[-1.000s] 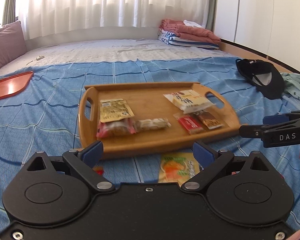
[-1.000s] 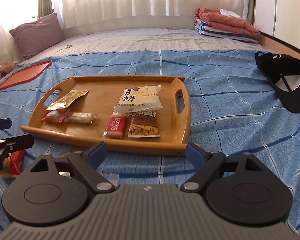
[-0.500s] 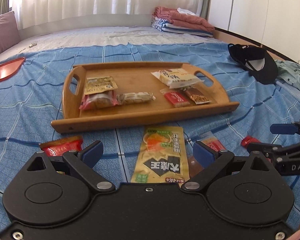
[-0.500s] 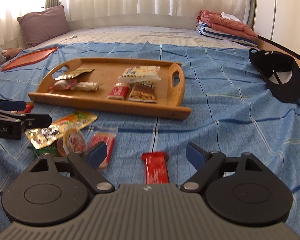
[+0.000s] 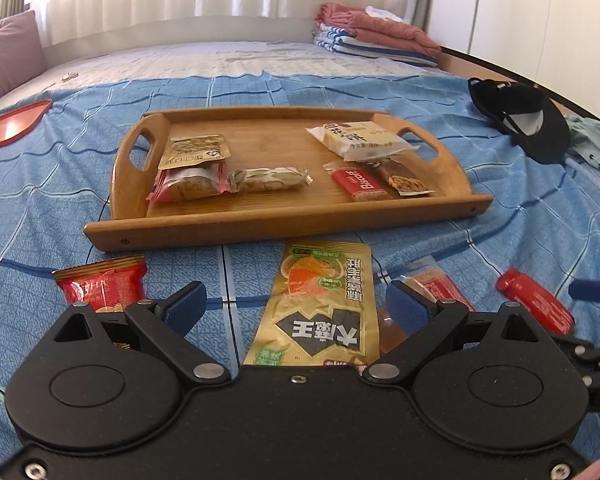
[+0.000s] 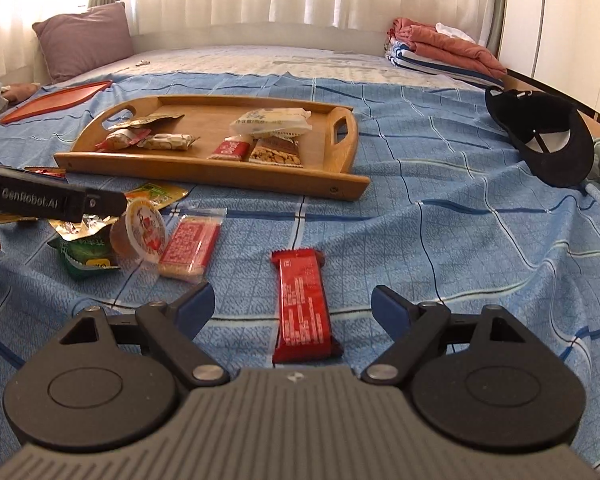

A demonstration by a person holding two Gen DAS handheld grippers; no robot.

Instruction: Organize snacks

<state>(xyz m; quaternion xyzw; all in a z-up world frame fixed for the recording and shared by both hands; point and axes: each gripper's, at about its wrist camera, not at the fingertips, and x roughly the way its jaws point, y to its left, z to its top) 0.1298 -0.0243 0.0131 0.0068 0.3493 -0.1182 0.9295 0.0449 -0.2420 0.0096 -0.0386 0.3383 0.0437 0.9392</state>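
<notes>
Right wrist view: my right gripper (image 6: pixel 293 303) hangs with jaws wide apart over a red bar (image 6: pixel 303 305) on the blue bedspread (image 6: pixel 440 240). My left gripper (image 5: pixel 296 306) (equally agape) straddles a yellow packet (image 5: pixel 320 304). Farther off, the wooden tray (image 5: pixel 288 226) holds six snacks.

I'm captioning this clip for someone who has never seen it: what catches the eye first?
A wooden tray holding six wrapped snacks sits mid-bed on the blue checked cover. More snacks lie loose in front of it: a yellow orange-print packet lies between the open left gripper's fingers, a dark red bar between the open right gripper's.
</notes>
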